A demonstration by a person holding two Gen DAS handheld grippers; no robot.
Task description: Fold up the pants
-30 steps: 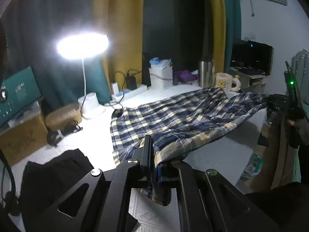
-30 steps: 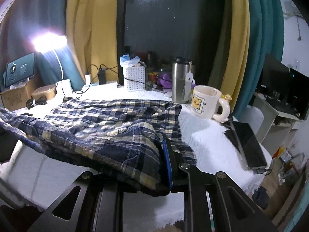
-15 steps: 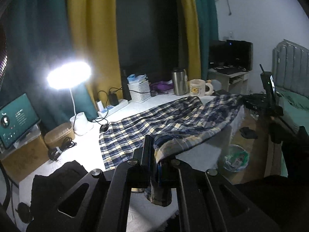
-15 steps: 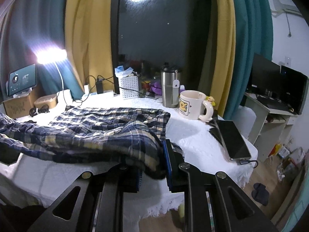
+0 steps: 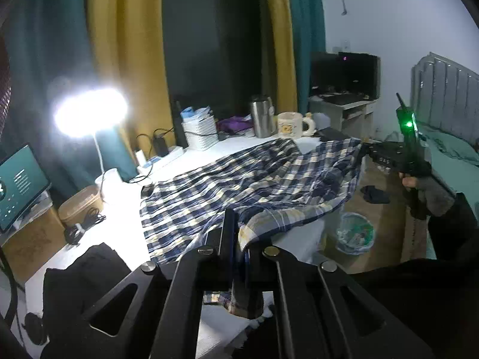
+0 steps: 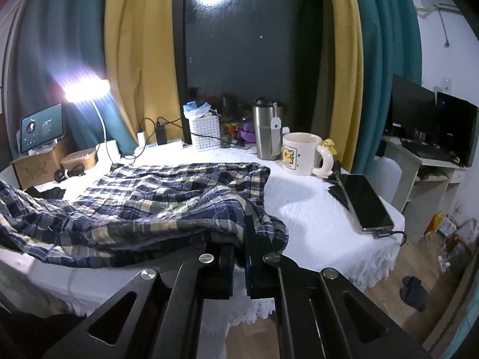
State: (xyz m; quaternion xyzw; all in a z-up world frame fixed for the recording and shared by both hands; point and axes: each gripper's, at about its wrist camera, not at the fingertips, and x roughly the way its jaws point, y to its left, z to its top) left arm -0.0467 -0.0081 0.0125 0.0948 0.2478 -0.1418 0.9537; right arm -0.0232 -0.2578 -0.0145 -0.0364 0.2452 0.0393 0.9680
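Note:
The blue, white and yellow plaid pants [image 5: 239, 185] lie spread on the white-covered table [image 6: 299, 197], with their near edge raised off it. My left gripper [image 5: 238, 239] is shut on one end of that edge, and a fold of cloth hangs down between its fingers. At the other end my right gripper [image 6: 245, 233] is closing tight on a bunched hem of the pants [image 6: 167, 197], which drapes over its left finger. In the left wrist view the right gripper's body with a green light [image 5: 407, 125] shows at the far right, held by a gloved hand [image 5: 431, 191].
Behind the pants stand a cream mug [image 6: 299, 157], a steel tumbler [image 6: 265, 133] and a white basket [image 6: 206, 133]. A phone [image 6: 366, 202] lies at the table's right edge. A bright lamp [image 5: 89, 110], a black garment [image 5: 80, 272] and a floor bin [image 5: 354, 236] are nearby.
Both grippers have drawn back from the table with the pants' near edge, stretching it past the front rim. The right fingers have closed in tighter on the hem.

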